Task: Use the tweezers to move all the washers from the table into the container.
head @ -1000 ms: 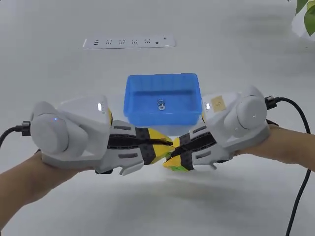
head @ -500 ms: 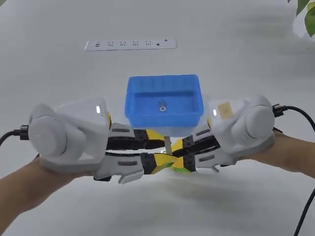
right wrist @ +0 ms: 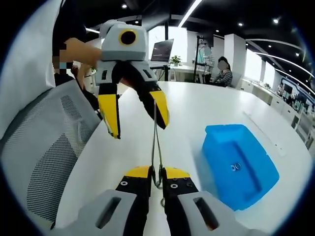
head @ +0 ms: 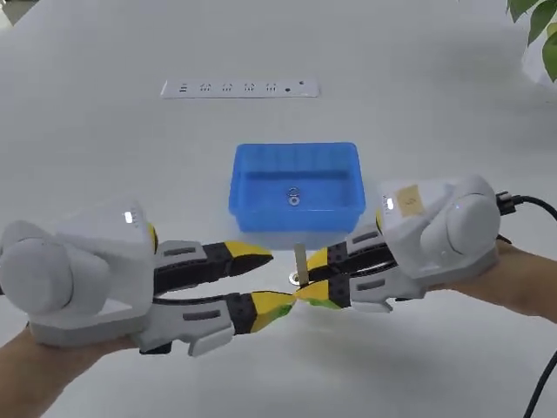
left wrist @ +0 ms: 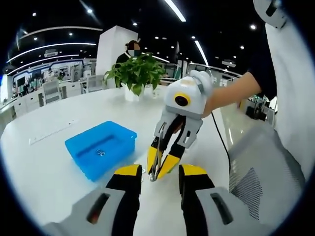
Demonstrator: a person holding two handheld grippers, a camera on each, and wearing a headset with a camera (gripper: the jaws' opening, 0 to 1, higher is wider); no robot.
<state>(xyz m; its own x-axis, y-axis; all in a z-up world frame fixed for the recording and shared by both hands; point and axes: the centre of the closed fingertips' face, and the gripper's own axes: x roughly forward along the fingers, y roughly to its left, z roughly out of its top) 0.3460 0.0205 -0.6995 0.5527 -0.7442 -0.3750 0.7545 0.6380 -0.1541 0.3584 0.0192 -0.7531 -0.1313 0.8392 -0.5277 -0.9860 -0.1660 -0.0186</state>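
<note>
1. White desk runs out beyond both sets of jaws; the blue container, with washers in it, sits just past their tips.
2. The right gripper has its jaws narrow, pinching the tweezers. The left gripper faces it with jaws wide and empty.
3. The thin tweezers may twist or slip in that pinch, or flick the loose washer by the tips away.
</note>
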